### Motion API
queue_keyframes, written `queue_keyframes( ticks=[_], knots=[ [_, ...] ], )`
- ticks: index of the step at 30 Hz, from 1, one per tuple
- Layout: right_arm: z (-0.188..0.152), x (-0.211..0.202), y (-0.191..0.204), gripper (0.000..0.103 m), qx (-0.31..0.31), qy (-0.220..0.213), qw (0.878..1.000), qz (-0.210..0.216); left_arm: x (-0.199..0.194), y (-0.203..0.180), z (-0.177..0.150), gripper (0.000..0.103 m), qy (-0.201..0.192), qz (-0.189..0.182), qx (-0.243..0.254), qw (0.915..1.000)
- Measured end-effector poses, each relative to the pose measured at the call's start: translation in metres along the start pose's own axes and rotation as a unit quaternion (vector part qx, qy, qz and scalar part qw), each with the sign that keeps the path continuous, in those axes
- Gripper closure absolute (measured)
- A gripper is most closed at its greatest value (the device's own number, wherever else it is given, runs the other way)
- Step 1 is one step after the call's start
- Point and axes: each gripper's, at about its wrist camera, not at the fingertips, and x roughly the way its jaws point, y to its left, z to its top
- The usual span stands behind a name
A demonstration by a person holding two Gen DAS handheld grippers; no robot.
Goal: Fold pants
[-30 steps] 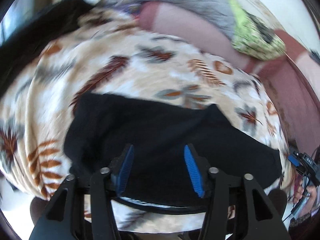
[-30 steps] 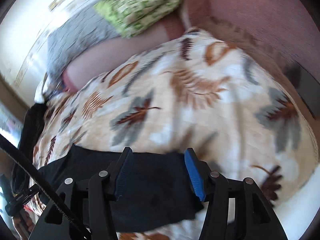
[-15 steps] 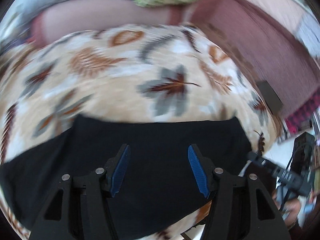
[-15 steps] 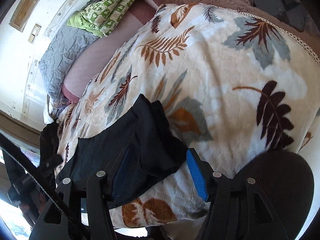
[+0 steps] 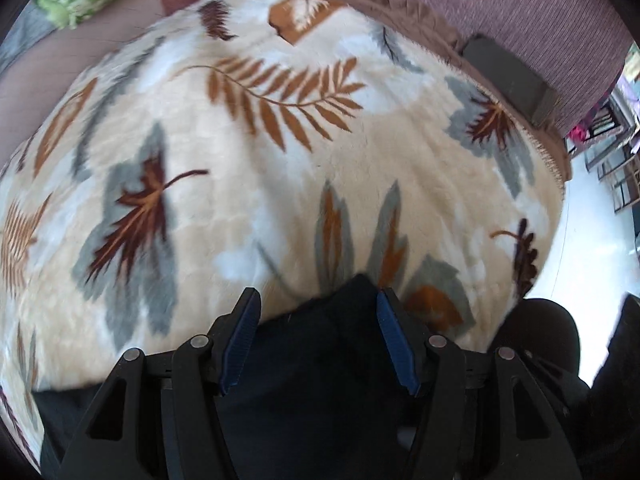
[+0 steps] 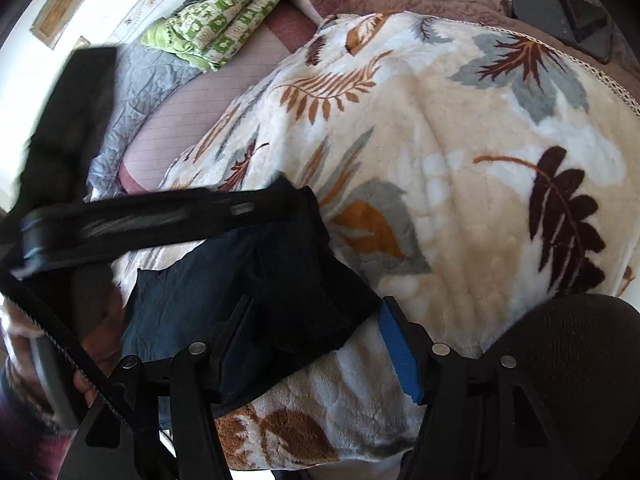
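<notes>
Folding appears well along: dark pants [image 6: 256, 288] lie as a compact bundle on a leaf-patterned blanket [image 6: 460, 208] spread over a bed. The right hand-held gripper [image 6: 316, 344] hovers over the bundle's near corner, jaws parted. Its jaws have just been opening; the fabric lies between them, but the blue pad [image 6: 400, 348] on the right stands clear of the cloth, so the hold seems released, probably to let the fold settle. The left pad is hidden against the dark cloth.

The left hand-held gripper [image 5: 318, 340] points steeply down at the same bundle. Its jaws have also just been opening, and the pants [image 5: 320, 364] fill the gap between them. Whether the pads still press on the cloth cannot be told. In the right wrist view this other tool crosses ahead and to the left as a blurred dark bar.

Beyond both tools the blanket stretches away. A dark phone [image 6: 560, 20] rests at its far right edge, and a green patterned quilt [image 6: 224, 28] sits far ahead to the left, well apart from the pants.
</notes>
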Motion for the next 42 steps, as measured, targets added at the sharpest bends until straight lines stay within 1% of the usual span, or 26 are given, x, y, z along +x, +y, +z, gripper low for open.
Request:
queue_keyframes(
  ticks=[2,3,5,6,7,8,9,10,11,12,13,16,18,20,22,25,29,30,31,33,34,36,38,39,41,42],
  knots=[
    [0.001,0.002,0.001,0.035,-0.002,-0.003,1.000,0.007,0.009,-0.002,0.004,0.036,0.008,0.001,0.005,1.0000],
    [0.001,0.002,0.002,0.035,-0.005,-0.005,1.000,0.010,0.012,-0.005,0.005,0.030,0.010,0.007,0.009,0.9999],
    [0.003,0.005,0.005,0.035,-0.011,-0.007,1.000,0.007,0.015,-0.012,0.005,0.029,0.005,0.022,0.024,0.9994],
    [0.003,0.007,0.008,0.035,-0.015,-0.009,1.000,0.006,0.016,-0.015,0.004,0.031,0.004,0.029,0.033,0.9990],
    [0.004,0.008,0.011,0.040,-0.021,-0.010,1.000,0.005,0.014,-0.018,0.004,0.037,0.001,0.026,0.042,0.9988],
    [0.004,0.009,0.015,0.047,-0.030,-0.011,0.999,0.006,0.011,-0.019,0.002,0.058,-0.003,0.019,0.048,0.9987],
    [0.005,0.012,0.019,0.066,-0.042,-0.008,0.999,0.004,0.007,-0.021,0.001,0.074,-0.009,0.026,0.051,0.9983],
    [0.006,0.014,0.023,0.074,-0.053,-0.004,0.999,0.005,0.003,-0.023,-0.001,0.076,-0.016,0.037,0.056,0.9976],
    [0.007,0.014,0.027,0.076,-0.058,-0.004,0.998,0.010,-0.001,-0.024,-0.003,0.083,-0.023,0.037,0.057,0.9974],
    [0.009,0.013,0.029,0.079,-0.062,-0.008,0.998,0.013,-0.005,-0.023,-0.006,0.085,-0.030,0.030,0.054,0.9976],
    [0.011,0.011,0.033,0.080,-0.067,-0.011,0.998,0.019,-0.012,-0.019,-0.009,0.085,-0.038,0.021,0.043,0.9981],
    [0.014,0.001,0.052,0.081,-0.094,-0.023,0.995,0.034,-0.033,-0.001,-0.017,0.085,-0.063,-0.010,0.001,0.9979],
    [0.012,-0.003,0.067,0.081,-0.112,-0.022,0.993,0.043,-0.047,0.014,-0.025,0.085,-0.080,-0.027,-0.031,0.9959],
    [0.009,-0.003,0.083,0.081,-0.130,-0.016,0.990,0.056,-0.062,0.034,-0.038,0.085,-0.098,-0.043,-0.067,0.9919],
    [0.005,-0.002,0.100,0.081,-0.150,-0.009,0.986,0.069,-0.075,0.056,-0.055,0.085,-0.115,-0.052,-0.107,0.9862],
    [-0.006,0.004,0.132,0.081,-0.191,0.007,0.978,0.085,-0.087,0.090,-0.083,0.085,-0.134,-0.056,-0.162,0.9760],
    [-0.024,0.027,0.175,0.081,-0.252,0.038,0.962,0.097,-0.092,0.132,-0.124,0.083,-0.139,-0.056,-0.222,0.9634],
    [-0.029,0.033,0.181,0.081,-0.263,0.046,0.959,0.097,-0.092,0.140,-0.132,0.078,-0.137,-0.052,-0.239,0.9599],
    [-0.034,0.040,0.188,0.081,-0.273,0.055,0.955,0.097,-0.093,0.149,-0.142,0.076,-0.137,-0.048,-0.258,0.9551],
    [-0.046,0.054,0.198,0.081,-0.296,0.076,0.948,0.092,-0.099,0.165,-0.163,0.063,-0.139,-0.055,-0.295,0.9438],
    [-0.051,0.061,0.203,0.078,-0.306,0.084,0.944,0.088,-0.102,0.169,-0.172,0.060,-0.144,-0.057,-0.306,0.9394],
    [-0.060,0.072,0.205,0.076,-0.313,0.100,0.941,0.087,-0.117,0.177,-0.191,0.047,-0.161,-0.048,-0.330,0.9288],
    [-0.062,0.077,0.203,0.069,-0.300,0.119,0.941,0.104,-0.134,0.183,-0.212,0.040,-0.183,-0.029,-0.352,0.9174],
    [-0.062,0.078,0.202,0.063,-0.293,0.129,0.940,0.116,-0.142,0.187,-0.221,0.039,-0.193,-0.020,-0.363,0.9115],
    [-0.064,0.074,0.203,0.060,-0.284,0.150,0.936,0.148,-0.154,0.196,-0.241,0.037,-0.205,-0.006,-0.386,0.8994],
    [-0.065,0.069,0.205,0.054,-0.288,0.153,0.932,0.160,-0.157,0.199,-0.246,0.034,-0.206,-0.003,-0.393,0.8959]
  ],
)
